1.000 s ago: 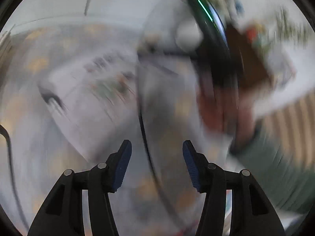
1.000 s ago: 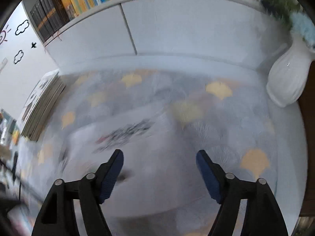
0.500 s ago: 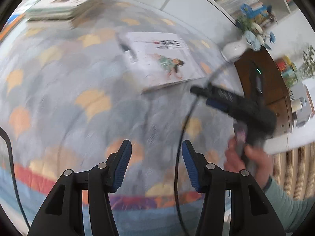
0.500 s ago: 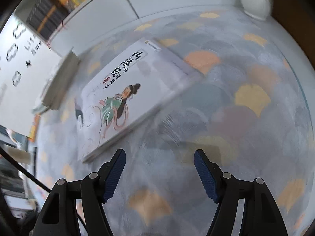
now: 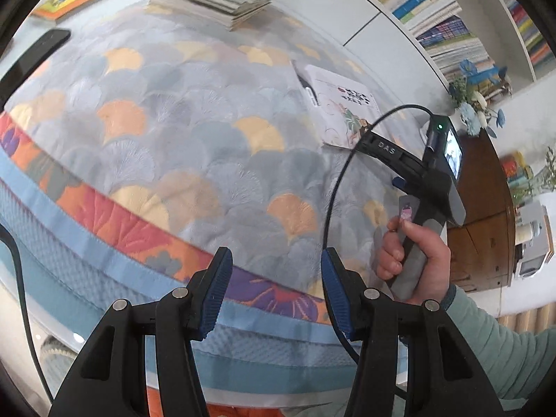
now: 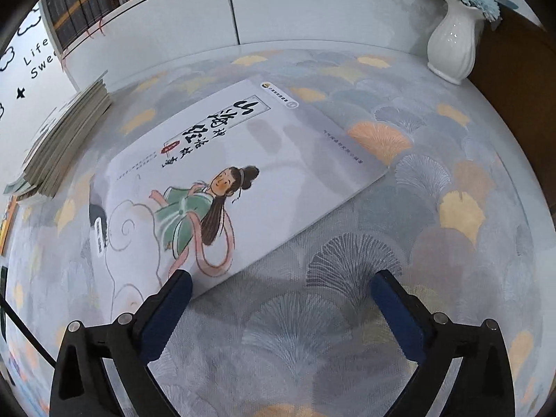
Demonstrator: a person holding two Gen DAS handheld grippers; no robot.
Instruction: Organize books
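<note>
One white picture book point(image 6: 239, 177) lies flat on your patterned desk point(image 6: 434, 160), apart from the stack of books point(image 6: 66, 139). Your right hand-held gripper point(image 6: 281, 290) has just spread wide, empty, at its near edge; your left hand-held gripper point(image 5: 274, 292) hangs part-open, empty.

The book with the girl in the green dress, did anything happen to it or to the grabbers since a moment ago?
The right gripper came closer to the white book, and its jaws have just been opening wide; nothing is between them, though one finger overlaps the book's near corner in the right wrist view. The left gripper swung round and is empty, half open. The book lies flat on the cloth, and the stack of books stayed put.
</note>
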